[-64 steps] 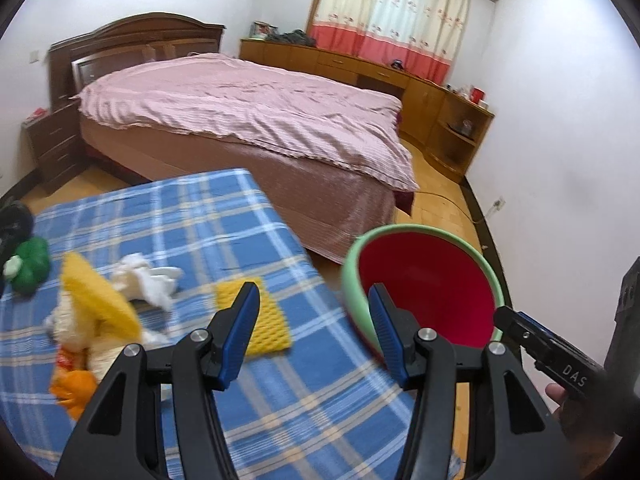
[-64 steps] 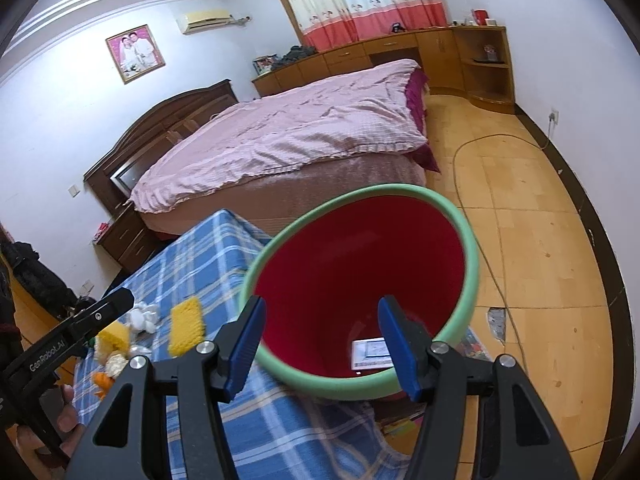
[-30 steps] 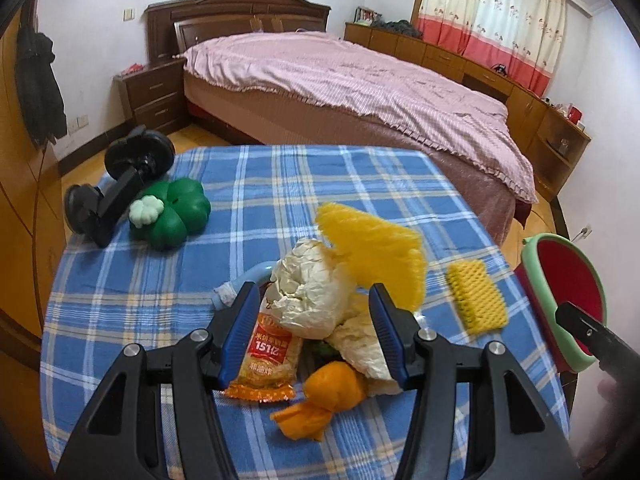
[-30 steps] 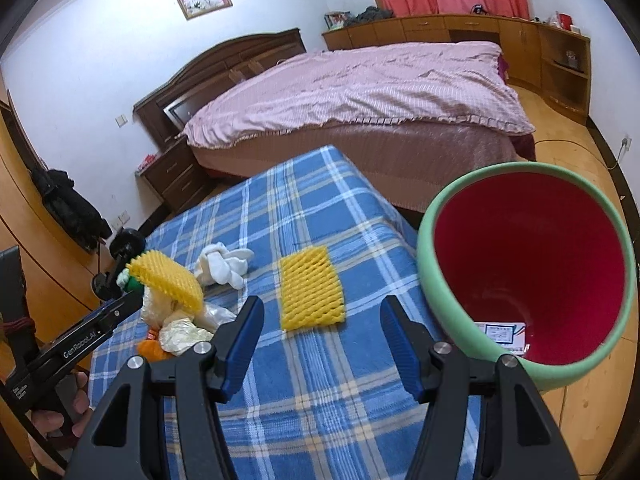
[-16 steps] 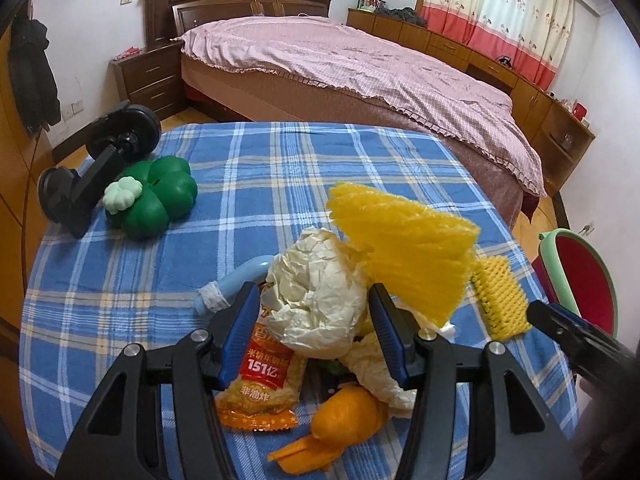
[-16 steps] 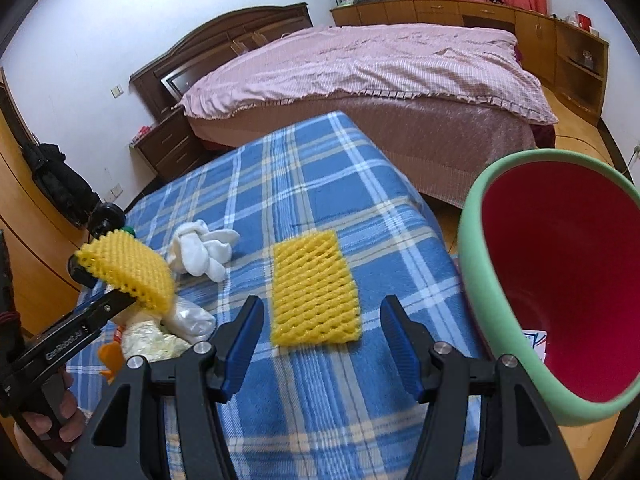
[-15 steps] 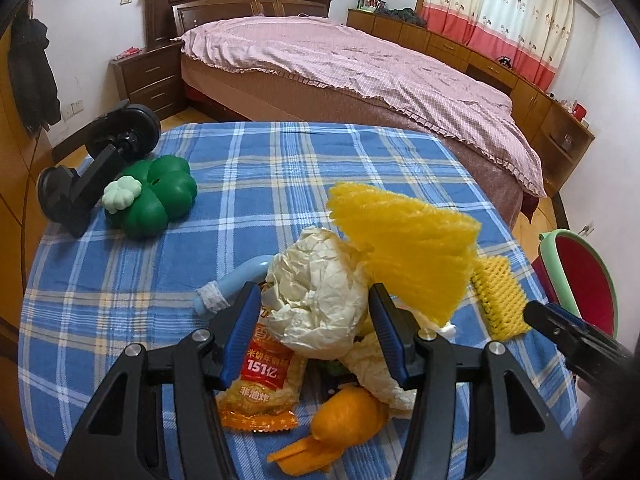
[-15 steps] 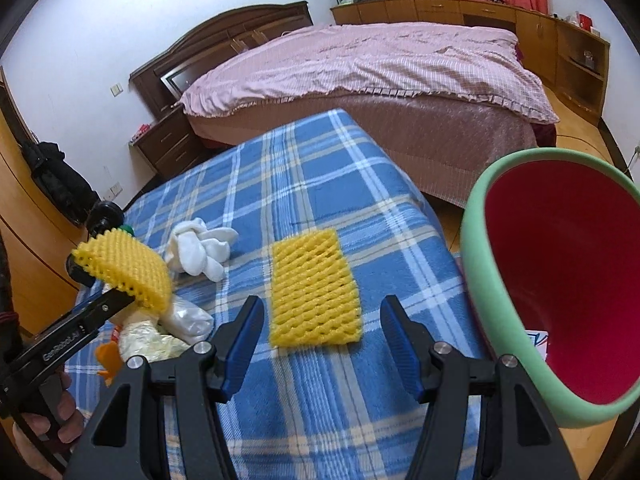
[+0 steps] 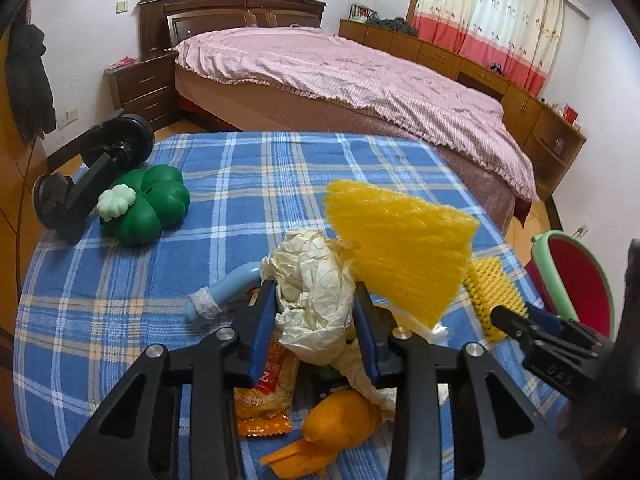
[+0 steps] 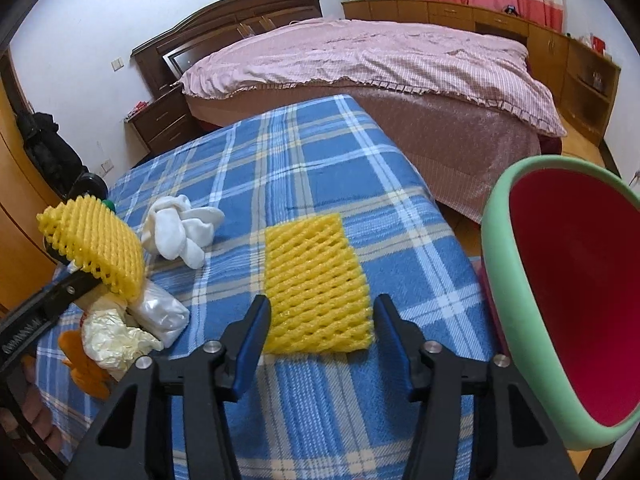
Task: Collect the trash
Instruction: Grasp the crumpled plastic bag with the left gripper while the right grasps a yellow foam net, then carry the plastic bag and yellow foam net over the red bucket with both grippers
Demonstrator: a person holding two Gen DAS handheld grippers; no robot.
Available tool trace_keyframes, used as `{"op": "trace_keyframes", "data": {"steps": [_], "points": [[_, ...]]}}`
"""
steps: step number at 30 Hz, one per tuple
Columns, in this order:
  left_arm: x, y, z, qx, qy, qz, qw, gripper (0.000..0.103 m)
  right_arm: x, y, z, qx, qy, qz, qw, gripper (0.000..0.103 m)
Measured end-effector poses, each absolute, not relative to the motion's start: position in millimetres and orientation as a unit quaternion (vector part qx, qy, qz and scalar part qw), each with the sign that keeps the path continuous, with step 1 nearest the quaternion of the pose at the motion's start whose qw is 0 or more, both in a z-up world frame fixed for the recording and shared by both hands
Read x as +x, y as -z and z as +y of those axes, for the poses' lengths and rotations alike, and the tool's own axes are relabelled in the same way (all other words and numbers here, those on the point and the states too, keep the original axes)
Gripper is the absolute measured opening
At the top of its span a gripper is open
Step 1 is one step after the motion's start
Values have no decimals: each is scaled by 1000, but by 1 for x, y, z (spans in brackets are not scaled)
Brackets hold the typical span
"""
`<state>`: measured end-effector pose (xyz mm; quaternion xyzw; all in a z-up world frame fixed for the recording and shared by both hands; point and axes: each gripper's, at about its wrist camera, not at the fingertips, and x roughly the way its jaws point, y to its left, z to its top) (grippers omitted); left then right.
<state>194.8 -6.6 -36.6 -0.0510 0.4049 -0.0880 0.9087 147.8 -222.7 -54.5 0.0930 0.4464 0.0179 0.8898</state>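
A trash pile lies on the blue plaid table: a crumpled cream paper wad, a yellow foam net leaning on it, an orange snack packet and an orange peel. My left gripper is open, its jaws on either side of the paper wad. My right gripper is open with its jaws at the near edge of a flat yellow foam net. A red bin with a green rim stands at the right, beyond the table edge; it also shows in the left wrist view.
A green clover-shaped toy and a black suction mount sit at the table's far left. A light blue tube lies by the pile. White socks lie left of the flat net. A bed with a pink cover stands behind.
My left gripper has swung from the bin side to the pile and closed in around the paper wad. My right gripper has swung from the bin to the flat yellow net.
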Motion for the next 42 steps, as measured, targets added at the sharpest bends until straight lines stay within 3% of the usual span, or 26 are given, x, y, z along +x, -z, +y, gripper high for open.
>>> {"op": "trace_keyframes", "data": {"steps": [9,42], "points": [[177,16,4,-75,87,382,917,38,144,53,-215,89,-44,441,892,19],[104,-30,-23,-89,133,346,924,38,42,-31,-234,121,-60,331,934,17]]}}
